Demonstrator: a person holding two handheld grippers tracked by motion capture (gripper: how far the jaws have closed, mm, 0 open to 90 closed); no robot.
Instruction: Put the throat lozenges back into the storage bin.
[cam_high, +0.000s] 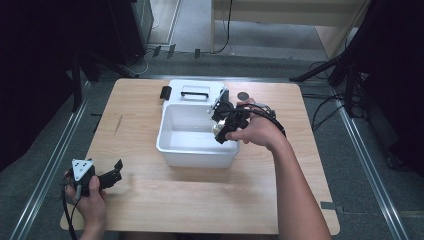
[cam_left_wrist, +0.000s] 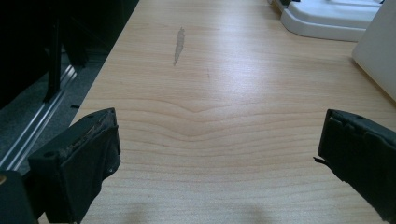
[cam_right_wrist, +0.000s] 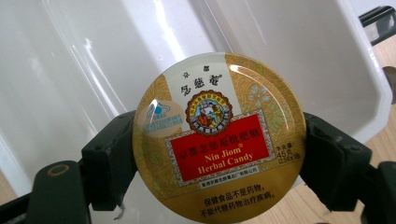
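A round gold candy tin (cam_right_wrist: 218, 136) with a red "Nin Jiom Herbal Candy" label sits clamped by its rim between the jaws of my right gripper (cam_right_wrist: 218, 154). In the high view that right gripper (cam_high: 223, 131) hangs over the right end of a white plastic bin (cam_high: 192, 150), the tin (cam_high: 218, 130) just above the bin's inside. The bin's white interior (cam_right_wrist: 84, 60) spreads out behind the tin. My left gripper (cam_high: 116, 172) rests at the table's near left corner, jaws wide apart over bare wood (cam_left_wrist: 219, 140), holding nothing.
A white lid (cam_high: 192, 91) with a black handle lies flat behind the bin, a black clip (cam_high: 165, 92) at its left. A small dark round object (cam_high: 243, 95) lies on the wood to the lid's right. The wooden table (cam_high: 150, 200) has bare room in front.
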